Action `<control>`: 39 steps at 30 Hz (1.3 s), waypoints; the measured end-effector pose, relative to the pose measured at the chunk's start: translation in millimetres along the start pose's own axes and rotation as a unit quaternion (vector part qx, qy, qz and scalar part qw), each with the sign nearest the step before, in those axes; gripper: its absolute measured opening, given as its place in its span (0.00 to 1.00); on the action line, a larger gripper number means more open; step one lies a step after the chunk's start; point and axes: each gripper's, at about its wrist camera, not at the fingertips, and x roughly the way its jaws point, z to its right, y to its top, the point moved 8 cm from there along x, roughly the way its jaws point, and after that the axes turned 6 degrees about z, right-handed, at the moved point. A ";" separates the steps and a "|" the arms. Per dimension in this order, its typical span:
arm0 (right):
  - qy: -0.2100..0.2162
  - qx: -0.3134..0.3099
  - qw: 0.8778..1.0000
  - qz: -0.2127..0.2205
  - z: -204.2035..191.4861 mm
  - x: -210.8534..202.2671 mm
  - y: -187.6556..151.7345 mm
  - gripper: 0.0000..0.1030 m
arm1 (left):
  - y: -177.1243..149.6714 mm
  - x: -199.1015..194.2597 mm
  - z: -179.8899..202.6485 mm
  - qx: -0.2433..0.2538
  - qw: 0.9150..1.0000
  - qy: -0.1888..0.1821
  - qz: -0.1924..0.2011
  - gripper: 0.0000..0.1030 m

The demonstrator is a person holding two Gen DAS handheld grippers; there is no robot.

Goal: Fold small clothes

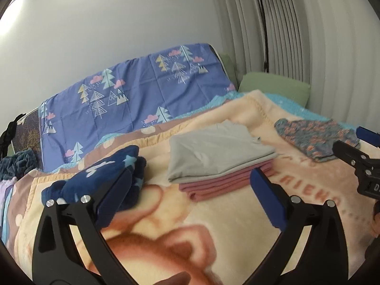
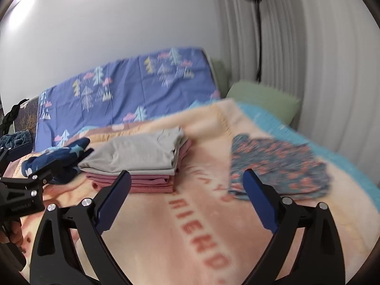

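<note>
Bare blanket (image 2: 190, 225) right in front of both my grippers, open lane near side. Folded stack, grey garment (image 1: 213, 152) on pink garment (image 1: 213, 185), blocks the middle. Navy star garment (image 1: 102, 180) crowds its left, just beside. Floral garment (image 2: 275, 166) lies right, with a free strip of blanket between it and the stack. Blue tree-print sheet (image 1: 133, 99) walls off the far side.

You have a folded grey garment (image 1: 213, 152) stacked squarely on a folded pink one (image 1: 220, 185); left of them sits a crumpled navy star-print piece (image 1: 102, 178), right a flat floral piece (image 1: 313, 137) (blurred in your right view).
</note>
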 end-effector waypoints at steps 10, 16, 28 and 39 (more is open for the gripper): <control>-0.015 0.008 1.000 0.016 -16.8 -106.1 9.1 0.97 | 9.3 -133.6 -1.4 -0.025 0.998 0.016 0.054 0.98; -0.007 0.004 1.000 0.027 -29.9 -149.2 7.0 0.97 | 4.3 -192.3 -4.2 -0.039 0.996 0.019 0.077 0.98; -0.004 -0.003 1.000 0.024 -38.7 -186.2 -16.6 0.98 | -28.6 -224.6 -2.0 -0.059 0.996 0.036 0.049 0.98; -0.008 -0.007 1.000 -0.003 -35.6 -176.9 -34.6 0.98 | -43.8 -214.7 11.0 -0.052 0.998 0.039 0.018 0.98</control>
